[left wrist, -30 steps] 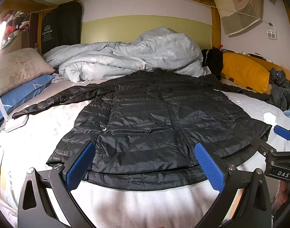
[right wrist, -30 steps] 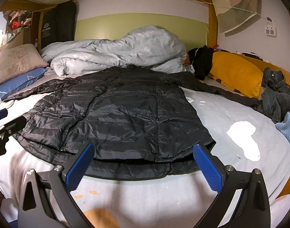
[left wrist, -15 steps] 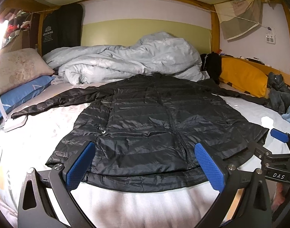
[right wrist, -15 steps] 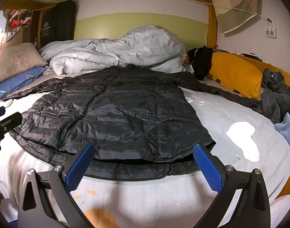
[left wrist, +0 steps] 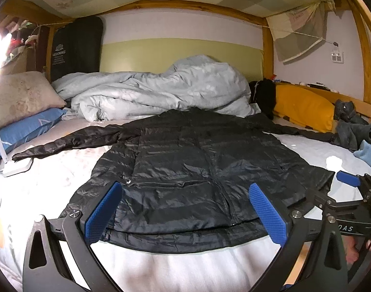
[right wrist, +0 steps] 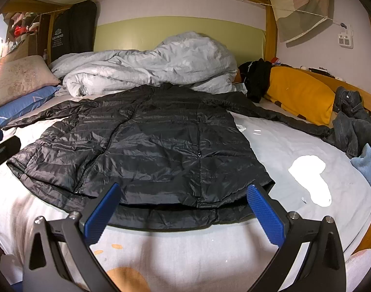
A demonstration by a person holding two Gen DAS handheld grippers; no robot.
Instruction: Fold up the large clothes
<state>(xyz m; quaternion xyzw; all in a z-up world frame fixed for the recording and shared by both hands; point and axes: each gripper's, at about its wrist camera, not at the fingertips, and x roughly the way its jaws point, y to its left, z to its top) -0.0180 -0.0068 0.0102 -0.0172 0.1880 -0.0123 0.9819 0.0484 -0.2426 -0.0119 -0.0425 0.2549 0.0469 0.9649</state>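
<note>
A long black puffer jacket (left wrist: 197,170) (right wrist: 149,146) lies flat, front up, on the bed's pale sheet (left wrist: 51,182) (right wrist: 295,146), both sleeves spread out to the sides and its hem toward me. My left gripper (left wrist: 185,211) hovers open over the hem's left half, nothing between its blue pads. My right gripper (right wrist: 183,211) hangs open above the hem's right half, also empty. The right gripper's blue tip (left wrist: 348,178) shows at the right edge of the left wrist view, and the left gripper's tip (right wrist: 3,143) shows at the left edge of the right wrist view.
A crumpled grey duvet (left wrist: 161,92) is heaped behind the jacket's collar. Pillows (left wrist: 22,102) are stacked at the left. A yellow cushion (right wrist: 300,95), dark jeans (right wrist: 356,121) and a blue cloth (right wrist: 370,165) line the right side by the wooden bed rail.
Both grippers have tilted up slightly, so the jacket sits lower in each view. The jacket has not moved and both stay open.
</note>
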